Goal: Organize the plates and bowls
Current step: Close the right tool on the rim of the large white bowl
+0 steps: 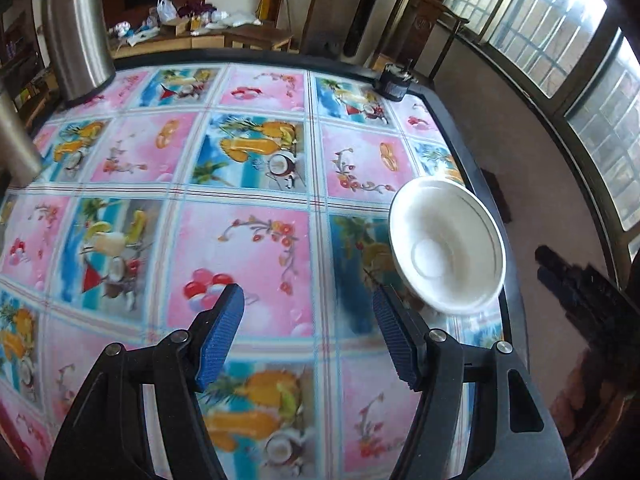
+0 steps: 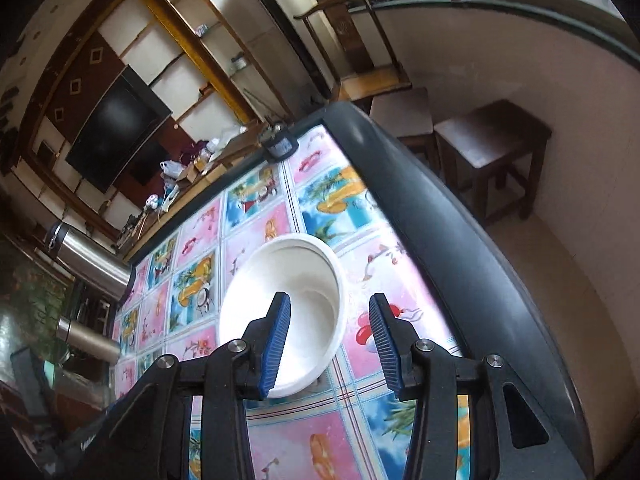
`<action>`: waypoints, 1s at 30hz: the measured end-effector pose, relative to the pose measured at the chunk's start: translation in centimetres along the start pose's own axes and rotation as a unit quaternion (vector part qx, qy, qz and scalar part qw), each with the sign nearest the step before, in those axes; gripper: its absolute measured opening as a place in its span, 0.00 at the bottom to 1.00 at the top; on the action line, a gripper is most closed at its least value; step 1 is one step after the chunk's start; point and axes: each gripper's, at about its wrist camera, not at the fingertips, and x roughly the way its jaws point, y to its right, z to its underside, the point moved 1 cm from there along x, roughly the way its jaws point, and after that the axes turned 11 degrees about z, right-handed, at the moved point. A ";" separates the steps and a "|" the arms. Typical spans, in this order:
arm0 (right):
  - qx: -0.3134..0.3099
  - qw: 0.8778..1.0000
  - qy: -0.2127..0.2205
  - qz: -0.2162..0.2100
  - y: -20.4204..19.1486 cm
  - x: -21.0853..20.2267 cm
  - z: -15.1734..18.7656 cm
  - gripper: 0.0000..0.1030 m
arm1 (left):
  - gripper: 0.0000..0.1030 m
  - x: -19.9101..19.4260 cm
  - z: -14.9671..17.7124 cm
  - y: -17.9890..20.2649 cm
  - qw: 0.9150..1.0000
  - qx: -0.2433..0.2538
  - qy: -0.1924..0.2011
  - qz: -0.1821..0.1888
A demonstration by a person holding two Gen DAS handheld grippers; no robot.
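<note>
A white bowl (image 1: 446, 246) sits on the patterned tablecloth near the table's right edge. My left gripper (image 1: 306, 298) hovers open over the cloth, with the bowl just beyond and to the right of its right finger. In the right wrist view the same white bowl (image 2: 298, 284) lies right in front of my right gripper (image 2: 330, 306), which is open. Its left finger sits over the bowl's inside while its right finger is outside the rim, so the near rim lies between the two fingers. No plates are in view.
A tall steel canister (image 1: 76, 32) stands at the table's far left, with a second metal cylinder (image 1: 16, 140) beside it. A small dark object (image 1: 394, 80) sits at the far right corner. The table has a raised black rim (image 2: 432, 200). Wooden stools (image 2: 492, 148) stand beyond it.
</note>
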 end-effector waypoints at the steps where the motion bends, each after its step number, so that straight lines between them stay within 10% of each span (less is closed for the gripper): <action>1: 0.009 1.000 -0.008 -0.016 0.5 0.6 0.0 0.43 | 0.64 0.7 -0.3 0.1 1.000 -0.004 -0.003 -0.001; 20: 0.061 0.994 -0.061 -0.072 1.8 4.9 1.0 0.42 | 0.64 7.9 -1.5 3.3 0.998 -0.053 -0.032 0.002; 30: 0.045 0.997 -0.045 -0.044 0.7 5.2 1.2 0.12 | 0.64 8.9 -1.3 2.8 0.997 -0.063 -0.042 0.016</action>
